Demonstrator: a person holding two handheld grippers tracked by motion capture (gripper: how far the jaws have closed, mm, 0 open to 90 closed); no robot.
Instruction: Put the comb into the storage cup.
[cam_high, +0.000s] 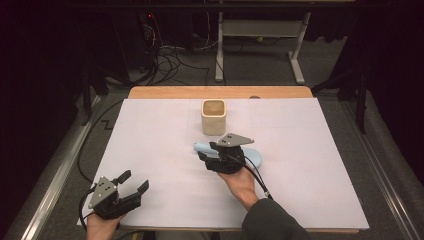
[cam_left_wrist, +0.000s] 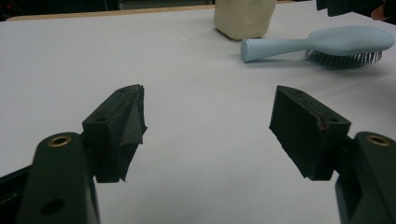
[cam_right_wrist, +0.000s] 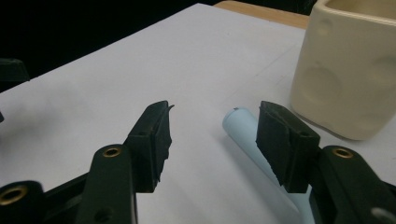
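Note:
A light blue hairbrush (cam_high: 254, 158) lies bristles down on the white sheet (cam_high: 310, 150), its handle pointing left. In the left gripper view the hairbrush (cam_left_wrist: 327, 43) lies at the upper right. My right gripper (cam_high: 208, 151) hovers over the handle, open; in the right gripper view my right gripper (cam_right_wrist: 215, 135) has the handle end (cam_right_wrist: 240, 125) just beside its right jaw, not between the pads. A cream square cup (cam_high: 213, 116) stands upright just behind the brush. My left gripper (cam_high: 135, 181) rests open near the sheet's front left, holding nothing; the left gripper (cam_left_wrist: 208, 121) faces the brush.
The sheet covers a wooden table whose far edge (cam_high: 220, 92) shows. Behind it stand a white table frame (cam_high: 260, 30) and cables (cam_high: 170, 62) on the floor. A metal rail (cam_high: 55, 180) runs along the left side. The cup (cam_right_wrist: 350, 70) stands close to my right jaw.

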